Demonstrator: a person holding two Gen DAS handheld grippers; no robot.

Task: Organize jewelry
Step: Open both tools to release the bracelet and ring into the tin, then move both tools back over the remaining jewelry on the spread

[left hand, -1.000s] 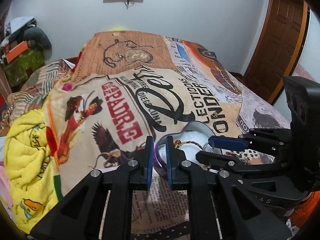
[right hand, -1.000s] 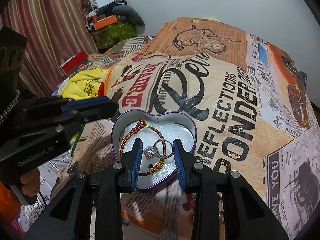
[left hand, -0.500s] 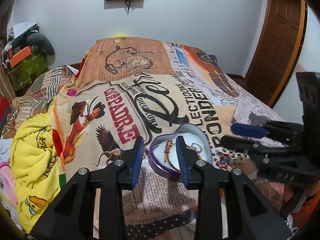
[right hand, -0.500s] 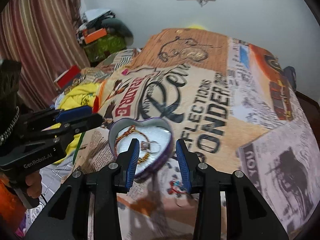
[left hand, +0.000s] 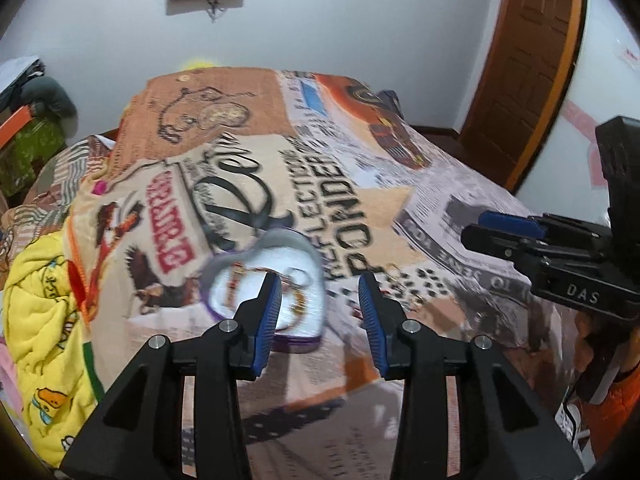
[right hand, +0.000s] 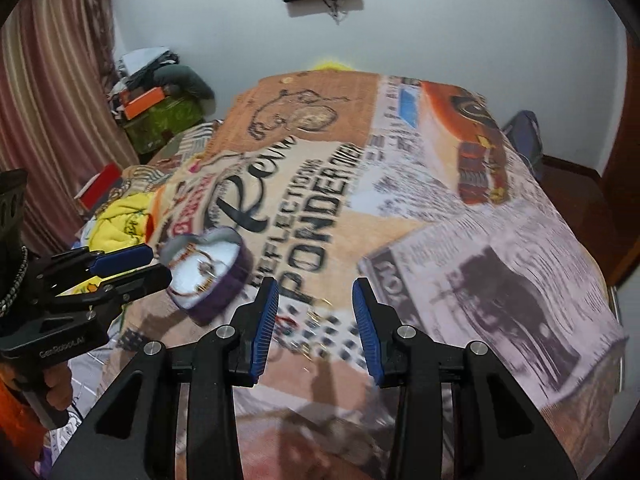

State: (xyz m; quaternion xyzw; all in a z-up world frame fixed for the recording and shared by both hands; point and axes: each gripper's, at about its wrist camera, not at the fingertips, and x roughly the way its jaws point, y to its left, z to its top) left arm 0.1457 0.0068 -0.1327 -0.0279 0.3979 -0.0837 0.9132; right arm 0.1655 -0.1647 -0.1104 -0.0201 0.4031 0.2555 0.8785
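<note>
overhead, printed bedspread (right hand: 400, 208) covering bed, heart tin (right hand: 208, 276), white wall, both tools spread, left tool (left hand: 320, 308), right tool (right hand: 314, 312)

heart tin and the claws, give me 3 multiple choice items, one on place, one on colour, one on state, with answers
1. Where does the heart tin rest?
A. on the printed bedspread
B. on the floor
C. in a drawer

2. What colour is the tin's outer wall?
A. green
B. purple
C. red

3. How do the jaws of the left claw and right claw stand?
A. both shut on jewelry
B. one shut on the tin
C. both open, empty

Answers: 1 A, the tin lies on the bedspread print; 2 B, its side shows purple; 3 C, bedspread shows through each gap.
</note>
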